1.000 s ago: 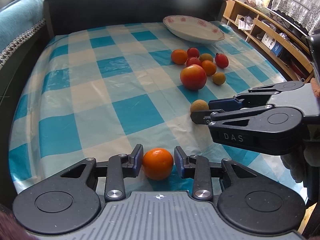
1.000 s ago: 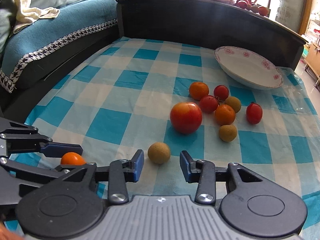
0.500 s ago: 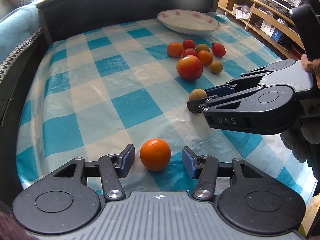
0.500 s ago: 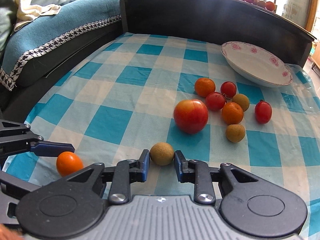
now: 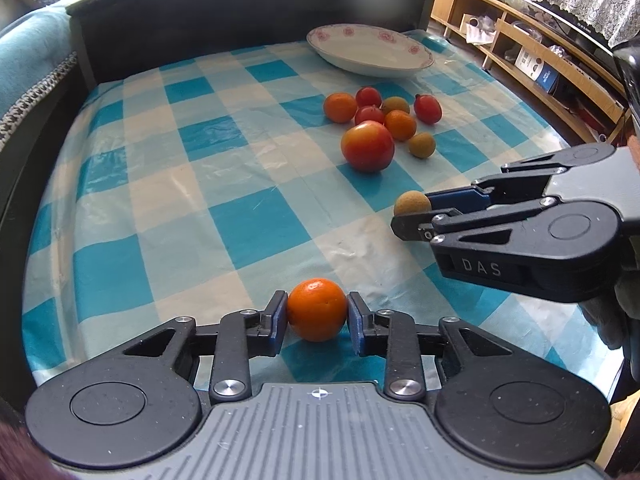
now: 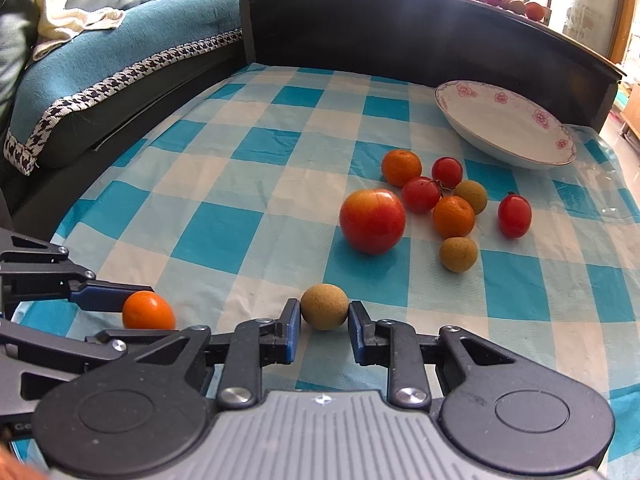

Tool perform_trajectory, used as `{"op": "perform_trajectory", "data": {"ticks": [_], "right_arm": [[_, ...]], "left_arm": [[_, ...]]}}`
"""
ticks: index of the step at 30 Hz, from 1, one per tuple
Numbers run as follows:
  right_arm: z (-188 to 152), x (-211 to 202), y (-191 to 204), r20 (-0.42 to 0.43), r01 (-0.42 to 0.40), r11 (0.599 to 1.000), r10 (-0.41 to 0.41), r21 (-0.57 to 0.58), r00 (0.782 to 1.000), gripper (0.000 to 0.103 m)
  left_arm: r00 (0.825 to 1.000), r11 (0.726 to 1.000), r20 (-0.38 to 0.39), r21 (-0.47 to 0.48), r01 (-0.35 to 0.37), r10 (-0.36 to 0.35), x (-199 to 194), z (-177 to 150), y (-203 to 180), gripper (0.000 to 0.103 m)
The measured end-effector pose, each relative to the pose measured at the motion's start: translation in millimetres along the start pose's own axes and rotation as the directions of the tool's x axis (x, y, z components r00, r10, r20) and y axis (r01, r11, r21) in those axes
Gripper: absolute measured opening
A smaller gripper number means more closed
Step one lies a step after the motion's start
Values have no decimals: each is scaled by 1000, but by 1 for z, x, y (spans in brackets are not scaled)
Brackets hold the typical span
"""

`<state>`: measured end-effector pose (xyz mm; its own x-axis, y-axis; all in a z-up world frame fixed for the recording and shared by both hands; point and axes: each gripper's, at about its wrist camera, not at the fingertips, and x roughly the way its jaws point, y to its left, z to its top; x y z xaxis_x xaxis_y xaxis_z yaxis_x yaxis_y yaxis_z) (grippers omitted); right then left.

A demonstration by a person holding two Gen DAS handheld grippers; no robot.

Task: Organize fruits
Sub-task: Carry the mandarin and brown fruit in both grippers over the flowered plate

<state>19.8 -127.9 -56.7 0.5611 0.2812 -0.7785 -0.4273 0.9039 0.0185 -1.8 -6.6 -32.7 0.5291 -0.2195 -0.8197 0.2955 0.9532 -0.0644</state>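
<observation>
The left tongs (image 5: 317, 312) are closing on a small orange citrus fruit (image 5: 317, 309), which sits between the blue pads with both pads against its sides, low over the near edge of the desk (image 5: 200, 184). The right tongs (image 6: 324, 314) stand narrow and are clamped on a round tan fruit (image 6: 324, 306), each pad touching one flank of it; whether either fruit is lifted clear of the cloth cannot be told. In the left wrist view the right tongs enter from the right edge with the tan fruit at their tips, well apart from the orange one. The desk carries a blue and white checked cloth (image 6: 224, 236) with a glossy clear cover. Farther back on the cloth lies a loose cluster: one large red-orange tomato (image 6: 372, 221) nearest the tongs, with two small oranges (image 6: 401, 167), three small red tomatoes (image 6: 514, 215) and two more tan fruits (image 6: 458, 254) grouped just behind and to its right, several of them touching or just beside one another. A white shallow dish with pink flower marks on its rim (image 6: 472, 92) stands at the far right corner of the desk, apart from the cluster, with no fruit in it. A dark raised backboard (image 6: 400, 28) runs along the far edge. To the left, a teal cushion with a houndstooth border (image 6: 120, 60) lies beside the desk. In the left wrist view, wooden shelving (image 5: 520, 48) stands to the right.
</observation>
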Motion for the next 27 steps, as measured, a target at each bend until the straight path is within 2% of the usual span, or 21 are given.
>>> {"op": "perform_trajectory", "data": {"ticks": [14, 21, 27], "right_arm": [[0, -30, -14, 20, 93, 995, -94, 45, 995, 30], [18, -46, -25, 68, 128, 989, -133, 81, 989, 30], [44, -44, -48, 88, 163, 980, -173, 112, 981, 30]], "left_arm": [[997, 999, 74, 46, 11, -14, 1, 41, -22, 39], [992, 998, 128, 62, 8, -16, 3, 74, -27, 39], [988, 996, 151, 83, 20, -32, 23, 116, -33, 39]]}}
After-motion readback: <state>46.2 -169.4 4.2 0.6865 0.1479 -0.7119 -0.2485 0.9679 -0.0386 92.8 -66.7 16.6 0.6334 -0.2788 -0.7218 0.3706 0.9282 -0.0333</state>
